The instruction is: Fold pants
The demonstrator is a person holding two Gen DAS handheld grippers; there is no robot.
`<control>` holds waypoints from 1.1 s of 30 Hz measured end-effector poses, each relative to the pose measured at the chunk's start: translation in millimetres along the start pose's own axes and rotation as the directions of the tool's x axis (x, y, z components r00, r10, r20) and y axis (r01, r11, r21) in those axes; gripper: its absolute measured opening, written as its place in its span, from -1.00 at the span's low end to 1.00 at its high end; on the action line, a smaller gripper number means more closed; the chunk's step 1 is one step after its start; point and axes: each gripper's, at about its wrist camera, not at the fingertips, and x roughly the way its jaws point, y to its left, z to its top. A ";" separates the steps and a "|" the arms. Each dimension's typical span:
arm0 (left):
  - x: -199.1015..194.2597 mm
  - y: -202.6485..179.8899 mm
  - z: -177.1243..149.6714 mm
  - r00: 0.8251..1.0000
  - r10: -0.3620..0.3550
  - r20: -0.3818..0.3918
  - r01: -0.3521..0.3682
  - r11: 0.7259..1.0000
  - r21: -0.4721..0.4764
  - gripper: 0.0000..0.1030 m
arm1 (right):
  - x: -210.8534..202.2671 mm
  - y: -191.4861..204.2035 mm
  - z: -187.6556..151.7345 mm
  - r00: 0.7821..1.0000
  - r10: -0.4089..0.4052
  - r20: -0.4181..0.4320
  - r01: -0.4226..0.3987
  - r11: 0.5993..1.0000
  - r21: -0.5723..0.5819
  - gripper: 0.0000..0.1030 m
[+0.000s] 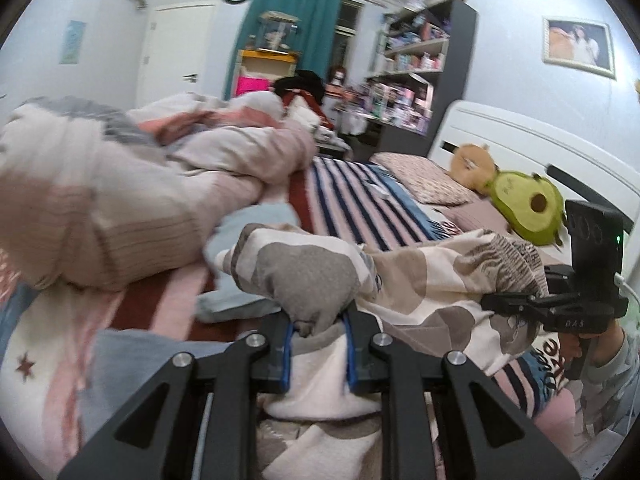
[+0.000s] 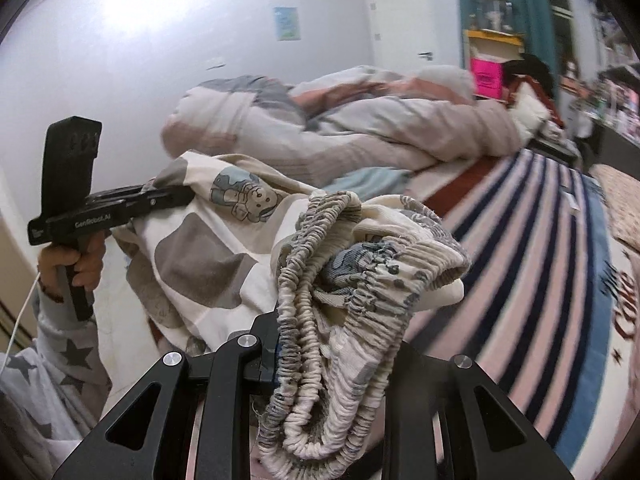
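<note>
The pants (image 1: 424, 276) are cream with grey patches and cartoon prints, held up above the bed between both grippers. My left gripper (image 1: 319, 330) is shut on a grey-patched fold of the pants near a leg end, blue pads pressing the cloth. In the right wrist view my right gripper (image 2: 332, 344) is shut on the bunched elastic waistband (image 2: 352, 300), which hides its fingertips. The pants (image 2: 208, 248) stretch leftward to the left gripper (image 2: 176, 198) held by a hand. The right gripper (image 1: 504, 302) shows at the right of the left wrist view.
A striped blanket (image 1: 360, 204) covers the bed. A crumpled pink and grey duvet (image 1: 168, 168) lies along the far side, a light blue cloth (image 1: 240, 240) next to it. Pillows and an avocado plush (image 1: 524, 208) sit by the white headboard (image 1: 520, 140). Shelves (image 1: 416, 68) stand beyond.
</note>
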 end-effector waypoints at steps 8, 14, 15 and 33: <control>-29.8 61.5 -12.5 0.988 0.151 0.021 -0.148 0.985 -0.091 -0.69 | 60.4 46.4 24.6 0.992 0.120 -0.033 -0.122 0.990 -0.072 -0.64; -50.2 105.7 -19.8 0.973 0.230 0.027 -0.223 0.961 -0.161 -0.69 | 93.3 71.6 33.5 0.976 0.210 -0.053 -0.213 0.976 -0.052 -0.64; -51.5 110.9 -20.9 0.971 0.238 0.024 -0.231 0.958 -0.168 -0.69 | 97.9 76.1 34.8 0.973 0.222 -0.060 -0.226 0.973 -0.051 -0.64; 10.0 146.1 -61.5 0.955 0.259 -0.146 -0.283 0.944 -0.172 -0.60 | 145.7 85.5 3.9 0.958 0.176 -0.227 -0.188 0.982 -0.032 -0.64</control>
